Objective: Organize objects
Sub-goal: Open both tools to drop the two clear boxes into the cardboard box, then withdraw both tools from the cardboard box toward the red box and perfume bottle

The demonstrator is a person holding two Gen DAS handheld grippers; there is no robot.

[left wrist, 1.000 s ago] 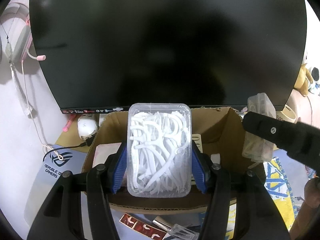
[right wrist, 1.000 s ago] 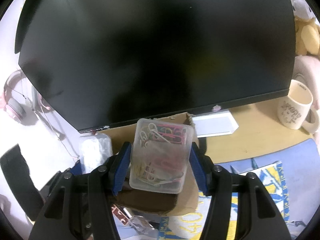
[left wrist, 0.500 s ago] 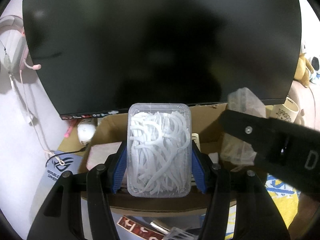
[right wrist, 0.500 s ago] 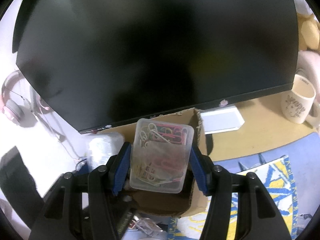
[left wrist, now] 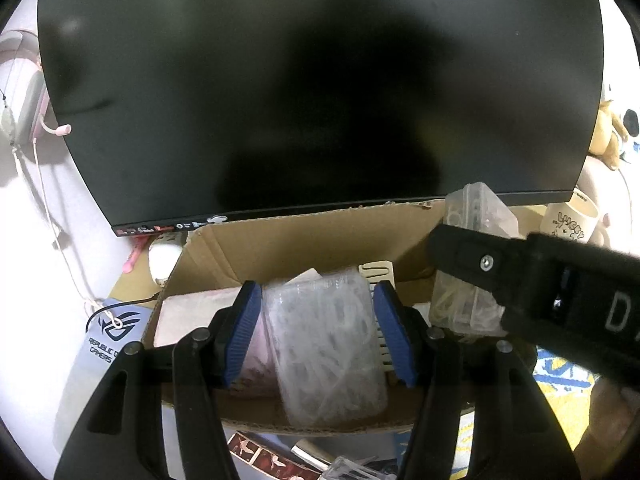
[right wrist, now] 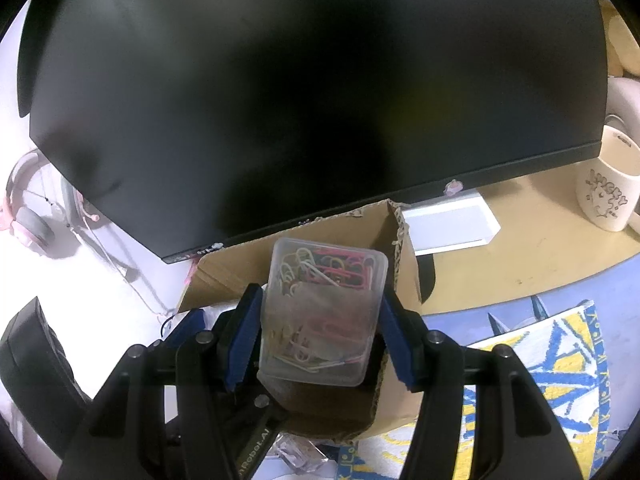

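A clear box of white floss picks [left wrist: 328,352] lies blurred and tilted low between the blue pads of my left gripper [left wrist: 318,336], inside the open cardboard box [left wrist: 304,248]. The left jaws are opening, and a gap shows between the left pad and the floss box. My right gripper [right wrist: 320,320] is shut on a clear box of coloured paper clips [right wrist: 324,304], held over the right part of the cardboard box [right wrist: 400,240]. In the left wrist view the clip box [left wrist: 476,208] shows at the right behind the right gripper's black finger.
A large black monitor [left wrist: 320,80] stands right behind the cardboard box. Inside the box lie a pink packet [left wrist: 192,312] and a cream comb [left wrist: 378,270]. A cream mug [right wrist: 608,196] stands at the right, a pink headset [right wrist: 28,216] at the left, and a blue-and-yellow mat [right wrist: 540,360] in front.
The left jaws have parted, and the floss box has slipped down and tilted into the cardboard box. The right gripper with the clip box has come in over the box's right side.
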